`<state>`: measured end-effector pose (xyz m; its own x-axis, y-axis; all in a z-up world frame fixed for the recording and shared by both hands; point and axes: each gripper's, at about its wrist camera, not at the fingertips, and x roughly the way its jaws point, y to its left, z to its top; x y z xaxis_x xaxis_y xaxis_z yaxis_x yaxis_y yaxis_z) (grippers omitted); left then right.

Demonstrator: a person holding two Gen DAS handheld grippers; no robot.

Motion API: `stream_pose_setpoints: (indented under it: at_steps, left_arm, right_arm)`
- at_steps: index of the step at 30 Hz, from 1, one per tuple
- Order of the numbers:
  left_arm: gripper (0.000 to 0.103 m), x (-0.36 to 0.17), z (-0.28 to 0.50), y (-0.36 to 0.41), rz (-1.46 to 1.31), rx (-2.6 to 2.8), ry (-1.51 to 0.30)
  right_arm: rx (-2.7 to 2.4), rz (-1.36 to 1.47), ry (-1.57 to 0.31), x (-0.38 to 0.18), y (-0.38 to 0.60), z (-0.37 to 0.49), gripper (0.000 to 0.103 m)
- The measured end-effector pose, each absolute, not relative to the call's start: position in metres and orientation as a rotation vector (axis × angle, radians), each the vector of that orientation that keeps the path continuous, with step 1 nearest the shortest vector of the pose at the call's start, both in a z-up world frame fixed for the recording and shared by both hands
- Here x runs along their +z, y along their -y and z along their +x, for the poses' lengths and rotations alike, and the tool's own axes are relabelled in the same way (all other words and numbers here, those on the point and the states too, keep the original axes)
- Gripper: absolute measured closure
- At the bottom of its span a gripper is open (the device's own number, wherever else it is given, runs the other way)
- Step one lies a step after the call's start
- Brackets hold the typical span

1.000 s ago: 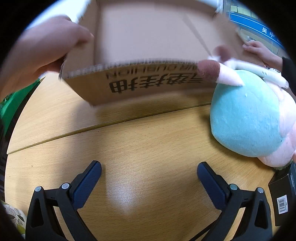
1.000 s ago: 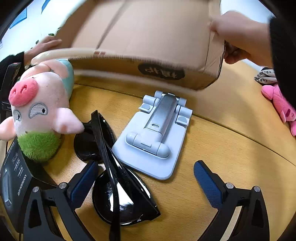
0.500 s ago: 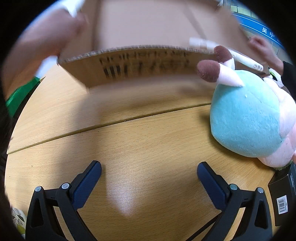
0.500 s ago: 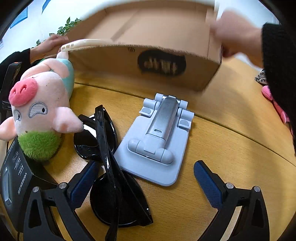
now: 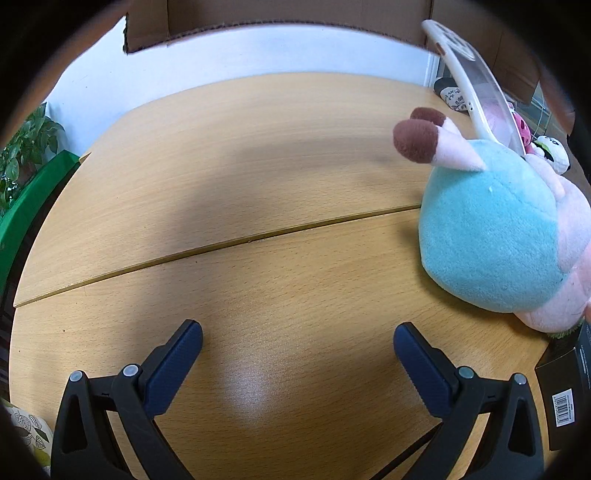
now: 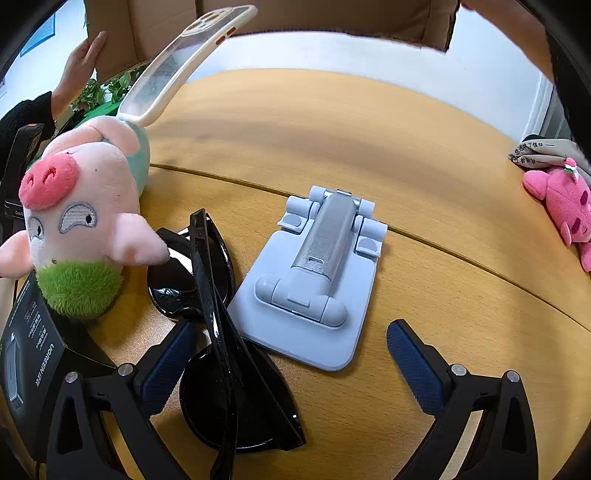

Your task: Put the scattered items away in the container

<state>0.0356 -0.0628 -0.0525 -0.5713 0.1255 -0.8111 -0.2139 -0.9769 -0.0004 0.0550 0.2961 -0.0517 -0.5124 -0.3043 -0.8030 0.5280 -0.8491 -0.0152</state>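
Both grippers hover over the wooden table (image 5: 258, 177) with their tongs spread apart and nothing between them. The left gripper (image 5: 297, 341) faces bare tabletop, with the plush pig (image 5: 491, 236) lying to its right. The right gripper (image 6: 291, 345) sits over black sunglasses (image 6: 218, 332), just beside a folded grey phone stand (image 6: 314, 280). A clear phone case (image 6: 177, 62) leans on the pig's back. A black product box (image 6: 33, 354) lies under the pig's green tuft. The cardboard box (image 6: 332, 18) is lifted above the table's far edge, a hand (image 6: 83, 55) on one side.
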Motion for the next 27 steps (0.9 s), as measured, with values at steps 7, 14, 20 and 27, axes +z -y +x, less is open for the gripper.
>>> stream_pose_setpoints:
  at_steps: [7,14,20,27]
  left_arm:
    - [0.000,-0.0522,0.0347,0.0638,-1.342,2.622,-0.145]
    - [0.000,-0.0519,0.0343,0.0649,-1.342,2.623,-0.145]
    - [0.000,-0.0506,0.0325,0.0640,-1.341,2.623,-0.144]
    - [0.000,-0.0505,0.0313,0.0644,-1.342,2.623,-0.144]
  right_arm:
    - [-2.351,1.177,-0.355,-0.0519,-0.2972,0.0545,0.000]
    - [-2.350,1.177,-0.355,-0.0523,-0.2978,0.0543,0.000]
    - [-2.350,1.176,-0.355,-0.0543,-0.2953,0.0533,0.000]
    - [-2.350,1.176,-0.355,-0.0548,-0.2949,0.0522,0.000]
